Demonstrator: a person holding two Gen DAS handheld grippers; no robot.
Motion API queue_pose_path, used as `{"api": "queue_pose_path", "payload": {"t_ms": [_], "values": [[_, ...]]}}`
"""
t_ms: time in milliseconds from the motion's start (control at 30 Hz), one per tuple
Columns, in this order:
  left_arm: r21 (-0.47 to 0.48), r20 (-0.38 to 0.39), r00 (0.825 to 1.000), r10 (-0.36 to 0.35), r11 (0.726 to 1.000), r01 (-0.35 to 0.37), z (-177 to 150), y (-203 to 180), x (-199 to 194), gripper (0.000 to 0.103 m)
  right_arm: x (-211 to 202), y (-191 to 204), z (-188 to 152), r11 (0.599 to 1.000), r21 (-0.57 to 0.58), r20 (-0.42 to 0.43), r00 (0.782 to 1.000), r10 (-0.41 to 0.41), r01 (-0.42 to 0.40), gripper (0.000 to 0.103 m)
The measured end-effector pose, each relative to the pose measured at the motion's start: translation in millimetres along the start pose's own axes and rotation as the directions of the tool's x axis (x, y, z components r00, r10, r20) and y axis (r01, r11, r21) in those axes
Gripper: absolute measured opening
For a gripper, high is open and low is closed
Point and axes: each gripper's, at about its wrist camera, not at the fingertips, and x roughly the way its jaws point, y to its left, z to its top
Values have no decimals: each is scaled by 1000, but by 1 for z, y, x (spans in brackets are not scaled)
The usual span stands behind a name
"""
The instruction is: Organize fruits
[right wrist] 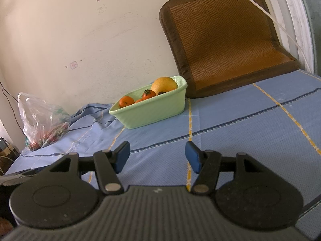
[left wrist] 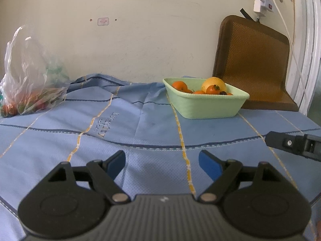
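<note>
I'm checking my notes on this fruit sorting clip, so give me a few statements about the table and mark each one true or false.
1. The green basket holds several orange fruits and one large yellow fruit. True.
2. The left gripper is shut on a fruit. False: its jaws are open with nothing between them.
3. A clear plastic bag lies on the blue tablecloth, apart from the basket. True.
4. The right gripper reaches into the basket. False: it is open over bare cloth, short of the basket.

Blue-clothed table (left wrist: 152, 120): green basket (left wrist: 202, 106), plastic bag (left wrist: 30, 84), brown mat (left wrist: 258, 76)
</note>
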Motion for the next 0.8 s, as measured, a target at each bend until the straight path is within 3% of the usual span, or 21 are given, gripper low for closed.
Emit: {"api": "queue_pose_path", "payload": {"t_ms": [800], "values": [[12, -4, 1000, 1, 1000, -1, 0, -2, 1, 83, 1, -1, 1, 1000, 4, 1, 1000, 3, -3, 64]]}}
